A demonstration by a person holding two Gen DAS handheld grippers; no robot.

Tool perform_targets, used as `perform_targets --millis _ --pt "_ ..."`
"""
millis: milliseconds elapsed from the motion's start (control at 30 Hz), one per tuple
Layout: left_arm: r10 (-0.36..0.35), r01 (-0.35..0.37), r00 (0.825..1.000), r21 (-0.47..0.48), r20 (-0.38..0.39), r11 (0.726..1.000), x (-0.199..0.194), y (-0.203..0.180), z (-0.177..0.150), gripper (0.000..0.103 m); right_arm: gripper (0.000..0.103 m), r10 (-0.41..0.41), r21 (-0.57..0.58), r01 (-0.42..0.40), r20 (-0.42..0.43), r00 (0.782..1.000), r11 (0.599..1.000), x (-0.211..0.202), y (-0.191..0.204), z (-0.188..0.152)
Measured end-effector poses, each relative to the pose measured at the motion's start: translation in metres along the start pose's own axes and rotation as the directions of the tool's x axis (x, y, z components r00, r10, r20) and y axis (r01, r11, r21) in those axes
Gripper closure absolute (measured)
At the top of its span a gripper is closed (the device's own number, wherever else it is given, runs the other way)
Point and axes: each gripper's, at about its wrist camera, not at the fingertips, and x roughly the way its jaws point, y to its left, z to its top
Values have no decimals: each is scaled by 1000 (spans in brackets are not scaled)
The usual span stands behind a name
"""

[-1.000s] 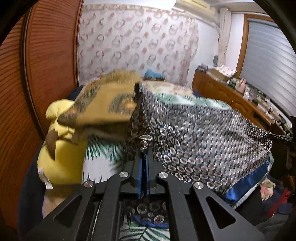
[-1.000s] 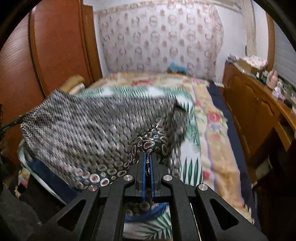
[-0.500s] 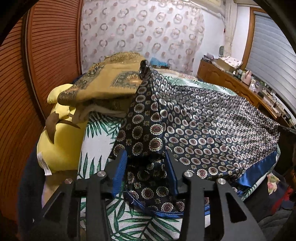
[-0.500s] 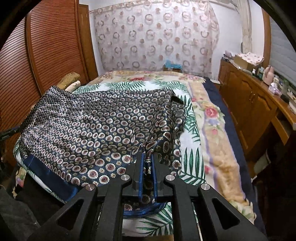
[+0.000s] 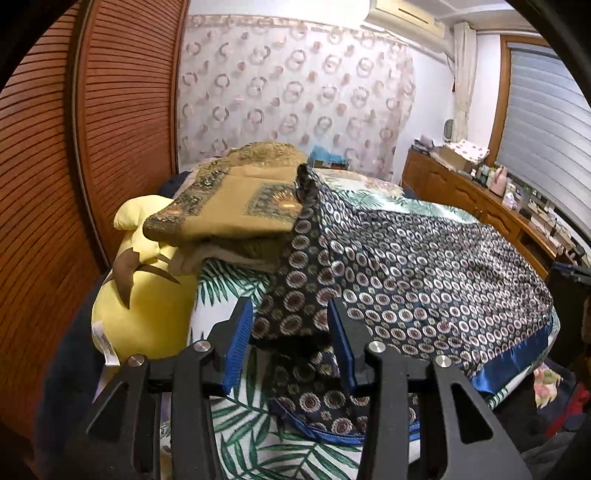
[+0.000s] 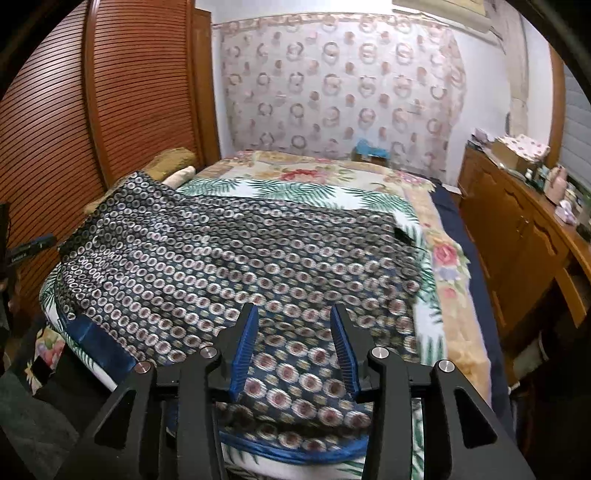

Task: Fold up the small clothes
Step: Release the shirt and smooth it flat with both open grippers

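Left claw (image 5: 291, 325) released, jaws part-way apart, blue pads clear of the cloth; a raised ridge of the patterned garment (image 5: 406, 273) sits between the jaws but is not pinched. Right claw (image 6: 293, 334) jaws opening, pads apart, garment (image 6: 229, 258) lying flat under and between them, not gripped. Garment: dark navy fabric with ring and medallion print and a bright blue satin hem (image 5: 517, 354), spread over the near part of the bed (image 6: 454, 317), hem toward the near edge. In the left wrist view its far left corner peaks up against a folded mustard-brown patterned cloth (image 5: 236, 199), which lies on more folded fabric, stacked at the left of the bed. Yellow plush toy (image 5: 144, 302) with brown ears just left of the left claw, white tag hanging. Bed covered by a palm-leaf sheet (image 5: 236, 280) and, farther back and right, a floral blanket (image 6: 306, 170). Louvred wooden doors (image 6: 110, 110) along the left, ring-pattern curtain (image 6: 343, 85) at the far wall, small blue item (image 6: 369, 149) at the far end of the bed, what it is cannot be told. Wooden dresser (image 6: 517, 236) on the right carrying small clutter, too small to identify. Air conditioner (image 5: 406, 14) high on the far wall, window blinds (image 5: 546, 110) at the right. Right wrist view slightly motion-blurred.
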Motion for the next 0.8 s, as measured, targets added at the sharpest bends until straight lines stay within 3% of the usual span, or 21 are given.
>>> perform_targets --millis 133,267,500,733,800 --pt "-14 14 1000 0 -15 1000 11 2 5 55 52 42 -22 -42 -16 999 999 19 19 0" --pt "-62 63 994 15 -92 998 33 -2 1 52 50 51 -58 -53 -37 998 997 34 34 1" --pt "-38 35 978 -17 -205 999 62 4 -12 52 50 65 -89 -70 -56 996 994 54 41 2" --pt "-24 20 978 -20 -206 1000 67 5 -14 52 48 79 -62 -84 -66 995 995 60 38 -2" --pt "-19 16 979 -17 -204 1000 67 4 -13 52 37 71 -59 -75 -72 995 995 65 38 -3"
